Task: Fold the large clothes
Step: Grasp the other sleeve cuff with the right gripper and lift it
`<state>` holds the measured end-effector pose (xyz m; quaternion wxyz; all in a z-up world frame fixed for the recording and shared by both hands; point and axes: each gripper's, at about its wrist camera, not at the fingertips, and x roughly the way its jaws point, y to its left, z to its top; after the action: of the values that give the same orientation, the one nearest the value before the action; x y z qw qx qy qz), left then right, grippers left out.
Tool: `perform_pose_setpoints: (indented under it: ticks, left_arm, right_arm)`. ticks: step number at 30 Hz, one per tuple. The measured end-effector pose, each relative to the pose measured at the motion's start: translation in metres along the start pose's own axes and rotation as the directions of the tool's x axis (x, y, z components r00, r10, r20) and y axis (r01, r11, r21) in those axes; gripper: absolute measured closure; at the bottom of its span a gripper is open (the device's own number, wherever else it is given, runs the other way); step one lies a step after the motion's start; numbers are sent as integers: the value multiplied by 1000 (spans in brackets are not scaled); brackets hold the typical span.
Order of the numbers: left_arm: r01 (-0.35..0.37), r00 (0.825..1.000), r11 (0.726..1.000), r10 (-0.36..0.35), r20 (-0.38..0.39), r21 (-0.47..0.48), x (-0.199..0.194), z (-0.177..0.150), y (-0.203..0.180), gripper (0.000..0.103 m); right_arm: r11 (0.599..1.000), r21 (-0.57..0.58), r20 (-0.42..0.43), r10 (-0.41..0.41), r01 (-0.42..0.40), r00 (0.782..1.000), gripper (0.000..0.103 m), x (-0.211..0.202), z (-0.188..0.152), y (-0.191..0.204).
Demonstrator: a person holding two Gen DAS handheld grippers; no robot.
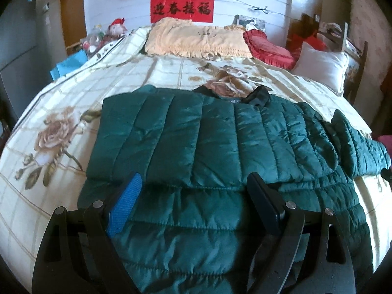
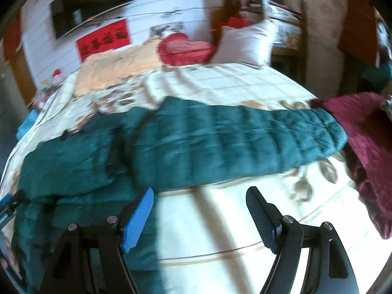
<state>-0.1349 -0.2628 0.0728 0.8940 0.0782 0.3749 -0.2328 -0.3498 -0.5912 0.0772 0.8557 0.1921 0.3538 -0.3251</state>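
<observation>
A dark green quilted jacket (image 1: 196, 134) lies spread across the flowered bedsheet (image 1: 61, 112). Its left side is folded in over the body. One sleeve (image 2: 245, 142) stretches out flat to the right and ends near a maroon cloth (image 2: 362, 142). My left gripper (image 1: 193, 178) hovers open over the jacket's lower body, with only the fabric below its blue pad (image 1: 127, 203). My right gripper (image 2: 199, 192) is open over bare sheet, just in front of the sleeve and to the right of the jacket body (image 2: 73, 166), with nothing between its fingers. The right wrist view is blurred.
At the head of the bed lie a peach blanket (image 1: 196, 39), a red heart cushion (image 1: 267, 46) and a white pillow (image 1: 321, 66). A soft toy (image 1: 117, 27) sits at the far left corner. A wooden chair (image 1: 352, 49) stands beyond the bed's right side.
</observation>
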Motion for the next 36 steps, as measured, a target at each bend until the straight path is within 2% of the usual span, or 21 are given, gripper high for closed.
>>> perform_pose_setpoints:
  ticks: [8, 15, 19, 22, 28, 29, 30, 31, 32, 33, 35, 36]
  left_arm:
    - [23, 999, 999, -24, -22, -30, 7, -3, 3, 15]
    - [53, 998, 994, -55, -17, -100, 6, -4, 19, 15]
    - [67, 997, 988, -72, -31, -138, 10, -5, 26, 15]
    - [71, 996, 987, -77, -37, -146, 12, -5, 27, 15]
    - [70, 996, 989, -77, -50, -133, 13, -8, 25, 15]
    - [69, 996, 989, -77, -51, -133, 13, -9, 25, 15]
    - [69, 996, 989, -76, -51, -133, 12, -9, 26, 15]
    - [68, 996, 989, -76, -51, -134, 12, -9, 27, 15]
    - [69, 996, 988, -77, -50, -135, 11, -9, 28, 15]
    - [70, 996, 988, -78, -50, -136, 10, -9, 28, 15]
    - [72, 996, 988, -78, -42, -137, 7, -8, 30, 15]
    - [70, 996, 988, -76, -37, -136, 4, -7, 31, 15]
  right_arm:
    - [975, 162, -2, -157, 155, 988, 27, 28, 25, -87]
    - [895, 340, -41, -292, 288, 956, 27, 60, 46, -166]
    - [841, 443, -76, -308, 309, 948, 27, 74, 51, -200]
    - [811, 504, -83, -295, 296, 952, 27, 83, 53, -215]
    - [837, 461, -52, -307, 296, 950, 26, 98, 66, -212]
    - [841, 448, -50, -316, 304, 948, 30, 99, 67, -211]
    - [843, 438, -52, -323, 312, 945, 45, 102, 69, -210]
    - [845, 430, -52, -329, 318, 943, 52, 102, 69, -208]
    - [851, 423, -52, -320, 312, 946, 69, 102, 71, -208]
    - [857, 413, -52, -314, 307, 948, 79, 101, 73, -207]
    - [869, 398, -35, -306, 294, 951, 90, 94, 77, -205]
    - [878, 397, -15, -285, 268, 958, 91, 85, 80, -203]
